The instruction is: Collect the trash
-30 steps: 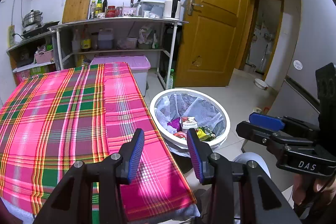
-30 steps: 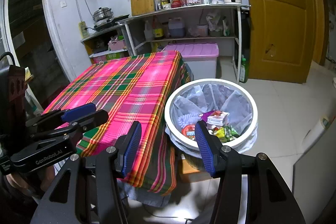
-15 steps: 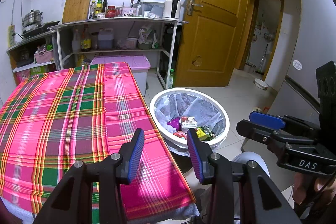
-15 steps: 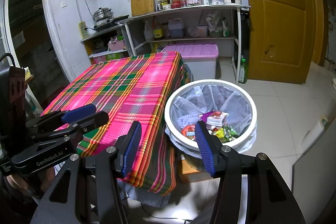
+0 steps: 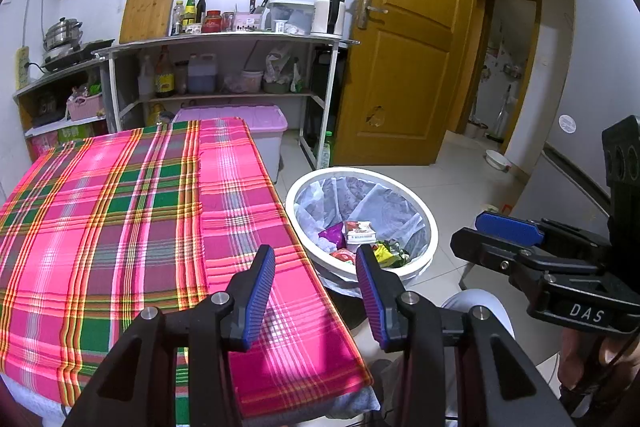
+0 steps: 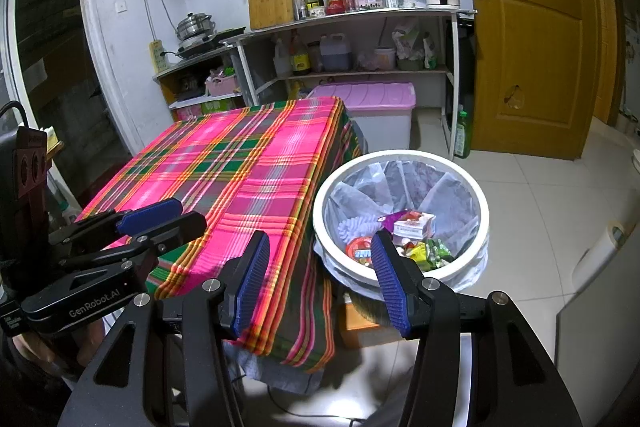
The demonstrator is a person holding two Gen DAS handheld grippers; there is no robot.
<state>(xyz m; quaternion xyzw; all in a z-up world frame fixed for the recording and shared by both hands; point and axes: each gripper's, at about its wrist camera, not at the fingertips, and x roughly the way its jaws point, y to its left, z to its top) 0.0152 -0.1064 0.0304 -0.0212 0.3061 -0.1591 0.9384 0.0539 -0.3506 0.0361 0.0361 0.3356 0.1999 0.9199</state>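
Nearest the cameras, the left tongs (image 5: 316, 267) stand with both blue pads well apart and nothing between them. They hover over the near right corner of the bench (image 5: 120, 227). The right tongs (image 6: 320, 259) are likewise spread wide and empty, held above the gap between the bench's hanging cloth edge and the bin.

The plaid cloth (image 6: 248, 179) on the bench shows no loose item in either view.

Just beside the bench on the floor stands the white bin (image 6: 400, 157), lined with a pale bag (image 6: 440, 195). The trash (image 6: 404, 235) lies in its bottom: a small carton, a purple wrapper, yellow and green wrappers and a red round lid.

Assessment: collection from the bench appears finished or close to it. The step in hand is judged to be a last check for strays.

- Sweep both cameras along the bench's far edge and the floor around the bin, which the tongs partly hide.
- Any remaining piece should be pinched at its middle, carried over the rim and let go low inside the liner.
- The liner's overhang should not be snagged.

Beyond stand a pink-lidded tub (image 6: 368, 99) and shelving (image 6: 344, 15).
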